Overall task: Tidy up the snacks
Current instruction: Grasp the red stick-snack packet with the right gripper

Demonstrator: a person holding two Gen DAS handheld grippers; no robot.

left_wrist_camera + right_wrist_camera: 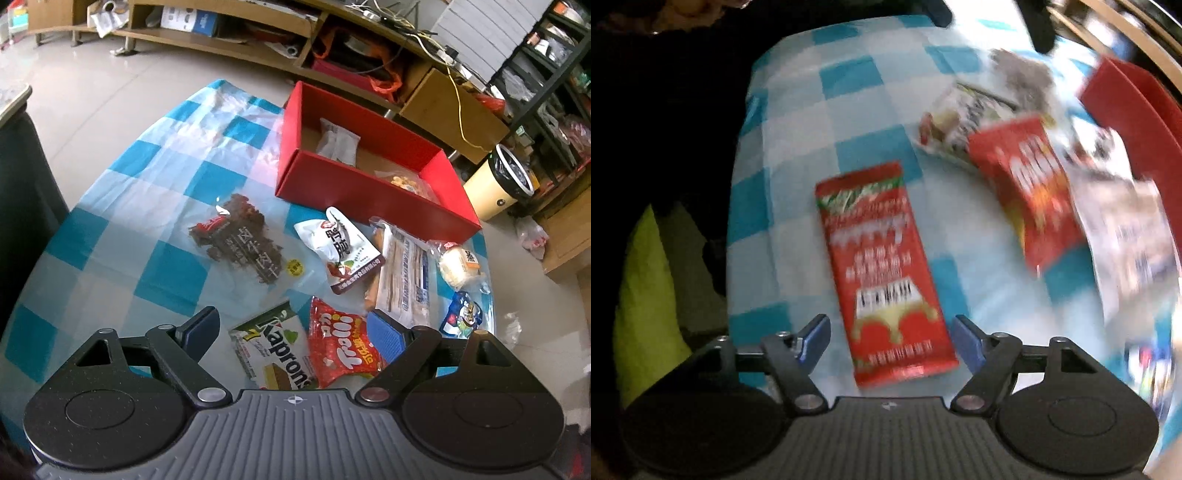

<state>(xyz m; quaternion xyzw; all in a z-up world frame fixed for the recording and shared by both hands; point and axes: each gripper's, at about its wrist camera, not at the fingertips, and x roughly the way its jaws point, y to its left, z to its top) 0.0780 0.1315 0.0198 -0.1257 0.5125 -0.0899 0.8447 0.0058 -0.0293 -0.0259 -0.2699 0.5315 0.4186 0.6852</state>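
A red box (pixel 369 201) sits at the table's far side with a white packet (pixel 338 142) and a clear bag of nuts (pixel 402 181) inside. In front of it lie a dark jerky bag (pixel 240 240), a white pouch (pixel 347 251), a long wafer pack (pixel 404 280), a green-and-white Kaprons pack (pixel 273 350) and a red gummy bag (pixel 343 343). My left gripper (pixel 291 332) hangs open over those last two. My right gripper (pixel 890 334) is open, a long red packet (pixel 882 269) lying between its fingers without touching the pads.
A checked blue-and-white cloth (pixel 147 184) covers the table. A small bun pack (pixel 460 264) and a blue packet (pixel 461 314) lie near the right edge. A cream bin (pixel 498 184) stands on the floor beyond. A person's dark clothing (pixel 665 92) borders the table's left side.
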